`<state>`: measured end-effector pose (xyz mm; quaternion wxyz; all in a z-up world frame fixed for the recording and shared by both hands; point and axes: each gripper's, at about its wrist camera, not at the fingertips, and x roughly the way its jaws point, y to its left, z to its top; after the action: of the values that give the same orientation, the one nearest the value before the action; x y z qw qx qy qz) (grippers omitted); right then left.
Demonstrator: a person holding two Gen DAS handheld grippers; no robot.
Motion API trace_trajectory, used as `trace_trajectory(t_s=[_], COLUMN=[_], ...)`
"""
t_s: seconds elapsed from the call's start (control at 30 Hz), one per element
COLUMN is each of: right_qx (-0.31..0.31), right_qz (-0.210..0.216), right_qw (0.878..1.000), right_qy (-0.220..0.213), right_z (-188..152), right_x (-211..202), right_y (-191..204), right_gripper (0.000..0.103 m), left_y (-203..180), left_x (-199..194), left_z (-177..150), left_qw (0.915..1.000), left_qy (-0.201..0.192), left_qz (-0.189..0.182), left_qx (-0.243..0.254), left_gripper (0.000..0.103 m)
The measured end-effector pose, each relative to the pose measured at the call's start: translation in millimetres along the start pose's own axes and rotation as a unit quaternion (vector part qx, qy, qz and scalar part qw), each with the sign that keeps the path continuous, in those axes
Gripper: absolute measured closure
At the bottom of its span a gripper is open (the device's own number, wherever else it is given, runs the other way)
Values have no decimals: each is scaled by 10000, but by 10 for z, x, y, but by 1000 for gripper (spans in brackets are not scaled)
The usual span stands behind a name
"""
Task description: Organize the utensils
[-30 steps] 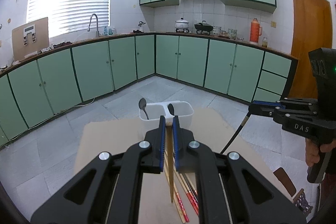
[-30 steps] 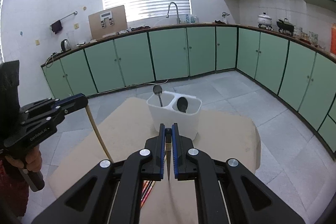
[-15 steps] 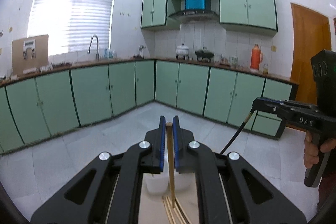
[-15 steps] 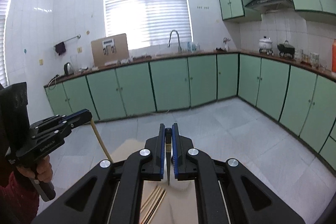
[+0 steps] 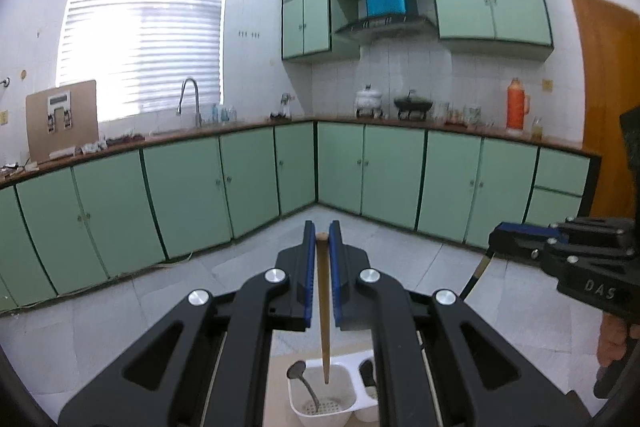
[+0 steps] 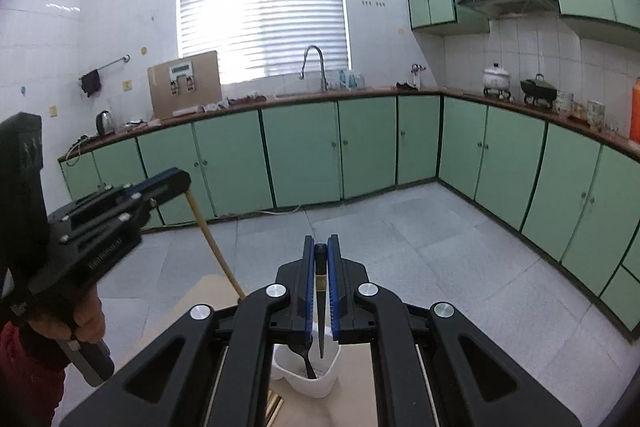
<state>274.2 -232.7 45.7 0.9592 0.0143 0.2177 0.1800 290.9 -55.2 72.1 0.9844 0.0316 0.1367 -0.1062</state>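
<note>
My left gripper [image 5: 322,233] is shut on a light wooden chopstick [image 5: 323,307]. The chopstick hangs point down over the left compartment of the white utensil holder [image 5: 344,413], beside a metal spoon [image 5: 298,373]. My right gripper [image 6: 320,247] is shut on a dark chopstick [image 6: 320,307], point down above the holder [image 6: 320,385], where a dark spoon [image 6: 306,359] stands. Each gripper shows in the other's view: the right [image 5: 496,233], the left [image 6: 182,181] with its chopstick [image 6: 216,247].
The holder stands on a tan table [image 6: 352,399]. Green kitchen cabinets [image 5: 248,183] line the walls behind, over a grey tiled floor [image 6: 440,247]. More chopsticks [image 6: 274,403] lie on the table under the right gripper.
Both grippers have lifted and tilted up with their chopsticks. The holder has slid from mid-view to the bottom of both views, under the chopstick tips.
</note>
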Motion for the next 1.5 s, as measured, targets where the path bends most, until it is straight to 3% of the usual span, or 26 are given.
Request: trace_trajectory(t_s=[0.17,0.5,0.6,0.7,0.77,0.9,0.97,1.07,1.27,1.5], right_qx=[188,371,403,420,467,571,587,602,683,816], right_qz=[14,29,-6,-61,-125,-184,-240,-399,-571,-639], right_qw=[9995,9982,9981,9982,9983,9980,9979,9974,9957,9924], right_qy=[243,471,468,414,338,194,138,64,262,666], right_z=[-239,-548,-581,-613,-637,-721,-808,-1051,-1591,-2249], right_x=[228,315,260,178,105,-82,-175,-324,-453,-498], right_y=[-84,-147,-169,-175,-174,-195,-184,-120,30,243], right_gripper=[97,96,95,86,69,60,50,38,26,18], left_y=[116,263,293,342,359,373,366,348,285,264], left_x=[300,325,254,137,65,-175,-309,-544,-852,-1009], left_z=[-337,-664,-698,-710,-712,-745,-782,-911,-1346,-2006], left_qw=[9988,9967,9966,9971,9974,9981,9984,9986,9975,9908], left_qy=[480,798,799,719,665,529,430,307,531,1259], left_qz=[36,22,25,49,59,144,218,317,355,415], left_qx=[-124,-140,-187,-240,-266,-268,-289,-296,-291,-257], left_gripper=[97,95,85,70,59,49,38,30,20,18])
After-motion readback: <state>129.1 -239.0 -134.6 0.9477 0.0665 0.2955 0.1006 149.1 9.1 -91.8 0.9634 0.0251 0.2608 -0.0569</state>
